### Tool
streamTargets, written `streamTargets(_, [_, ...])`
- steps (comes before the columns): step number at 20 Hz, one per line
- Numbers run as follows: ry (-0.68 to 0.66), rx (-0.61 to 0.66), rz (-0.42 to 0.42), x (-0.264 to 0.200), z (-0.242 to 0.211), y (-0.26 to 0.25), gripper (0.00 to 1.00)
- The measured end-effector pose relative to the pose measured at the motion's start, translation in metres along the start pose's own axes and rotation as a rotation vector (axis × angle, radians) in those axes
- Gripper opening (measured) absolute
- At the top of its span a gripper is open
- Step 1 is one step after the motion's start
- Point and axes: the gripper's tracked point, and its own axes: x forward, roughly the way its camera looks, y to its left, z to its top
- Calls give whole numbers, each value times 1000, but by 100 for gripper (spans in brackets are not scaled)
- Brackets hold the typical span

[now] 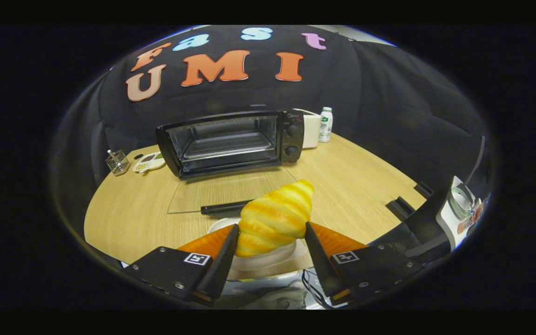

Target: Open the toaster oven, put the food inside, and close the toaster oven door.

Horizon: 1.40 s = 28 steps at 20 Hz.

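A black toaster oven (231, 142) stands at the back of the wooden table (351, 186), its glass door (231, 190) folded down flat toward me, the door handle (225, 208) nearest. The inside with its rack is open to view. My gripper (271, 231) is shut on a yellow croissant (275, 217), both fingers pressing its sides. The croissant hangs just above a white plate (263, 258), in front of the open door.
Left of the oven sit a small wire basket (117, 162) and a white gadget (149, 163). Right of it stand a white box (311, 130) and a small bottle (325, 124). Black brackets (400, 207) and a white device (461, 209) lie at the table's right edge.
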Motion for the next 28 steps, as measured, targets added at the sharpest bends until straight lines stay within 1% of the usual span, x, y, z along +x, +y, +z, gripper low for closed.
streamTargets(7, [-90,-31,58,32,71,27,80])
streamTargets(10, [-102,14,108,55,91,48,80])
streamTargets(13, [-91,60,133,80,103,64,80])
streamTargets(17, [-104,69,147,109,117,82,80])
streamTargets(22, [-147,193,214,140,128,108,80])
streamTargets(26, [-174,270,233,163,135,115,80])
streamTargets(28, [-179,291,220,177,138,115,81])
